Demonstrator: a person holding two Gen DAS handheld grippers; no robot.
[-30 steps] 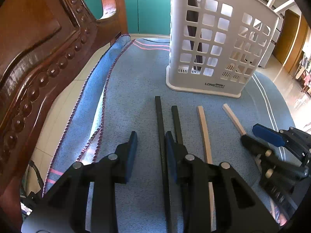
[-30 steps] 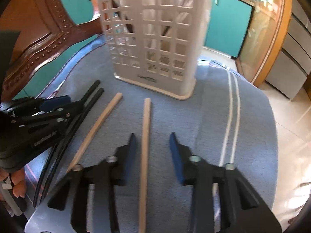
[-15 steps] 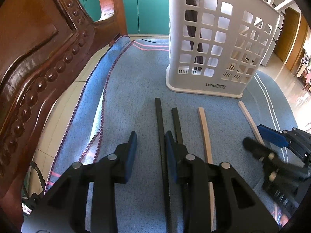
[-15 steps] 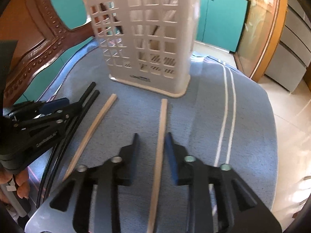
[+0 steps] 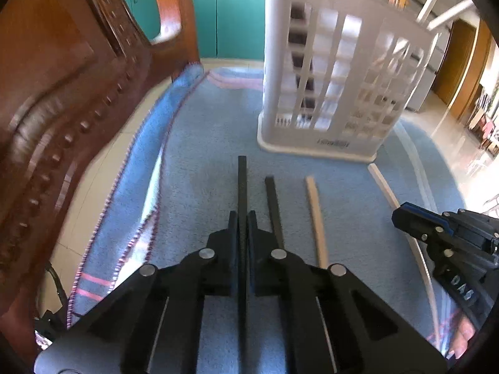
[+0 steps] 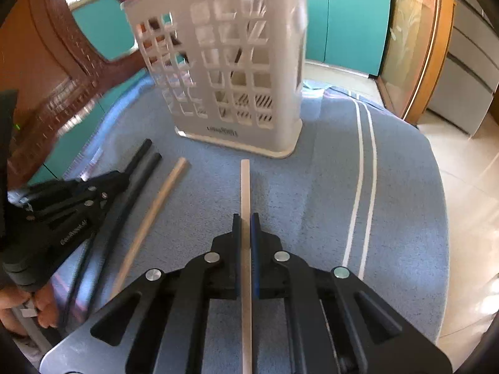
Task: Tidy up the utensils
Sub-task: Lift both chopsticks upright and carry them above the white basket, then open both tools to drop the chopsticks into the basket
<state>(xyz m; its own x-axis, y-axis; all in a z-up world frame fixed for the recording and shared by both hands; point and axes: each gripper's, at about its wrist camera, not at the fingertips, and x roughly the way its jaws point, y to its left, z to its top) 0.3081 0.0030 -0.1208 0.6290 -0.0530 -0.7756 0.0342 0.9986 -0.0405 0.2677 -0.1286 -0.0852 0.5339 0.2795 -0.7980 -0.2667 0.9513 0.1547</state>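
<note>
- The left gripper [image 5: 242, 229] has its fingers clamped on a black chopstick [image 5: 242, 180], taken at about mid-length.
- The right gripper [image 6: 246, 230] has its fingers clamped on a pale chopstick [image 6: 245, 184], also near the middle.
- Both sticks lie flat, or nearly so, on the blue cloth [image 6: 312, 193], tips pointing toward the white basket [image 6: 230, 71].
- A second black stick [image 5: 274, 205] and a second pale stick [image 5: 315, 215] lie loose between the two held ones.
- The sticks look light, stiff and thin; a smooth one may well pivot or slip in a mid-length grip.
- The cloth looks soft and grippy, draped over the table.
- A carved wooden chair [image 5: 62, 93] stands at the left; teal cabinets [image 6: 349, 21] and pale tile floor lie beyond.
</note>
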